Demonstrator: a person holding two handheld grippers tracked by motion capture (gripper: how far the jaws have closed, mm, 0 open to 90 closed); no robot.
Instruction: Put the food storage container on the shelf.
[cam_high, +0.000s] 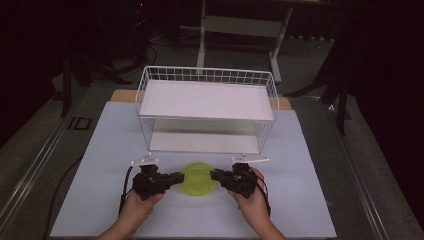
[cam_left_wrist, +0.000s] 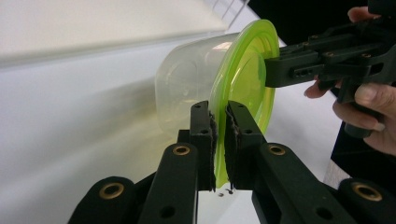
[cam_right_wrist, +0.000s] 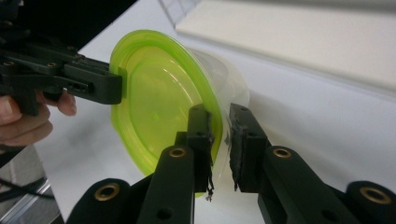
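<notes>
- Here, a clear round container (cam_high: 198, 178) with a lime-green lid (cam_left_wrist: 243, 88) sits between the two claws, over the near middle of the white desk (cam_high: 100, 200), in front of a white wire shelf rack (cam_high: 207, 110).
- Left claw (cam_left_wrist: 219, 140): pinched narrow on the lid's rim, pads pressing the green edge from both sides; also seen in the high view (cam_high: 177, 178).
- Right claw (cam_right_wrist: 219, 140): closed on the opposite rim, the lid's edge and the clear wall caught between its pads; also seen in the high view (cam_high: 216, 175).
- In the gripper views the tub reads as tilted, though those cameras turn with the hands; whether its base touches the desk cannot be told.
- Risk, by judgement: both grips bear on the thin lid edge alone. If the hands pull apart or rise unevenly, the lid may flex or pop off, and the tub could drop.
- Risk, by judgement: the rack's upper tray (cam_high: 207, 100) leaves a low opening; a tilted carry could catch the wire front.
</notes>
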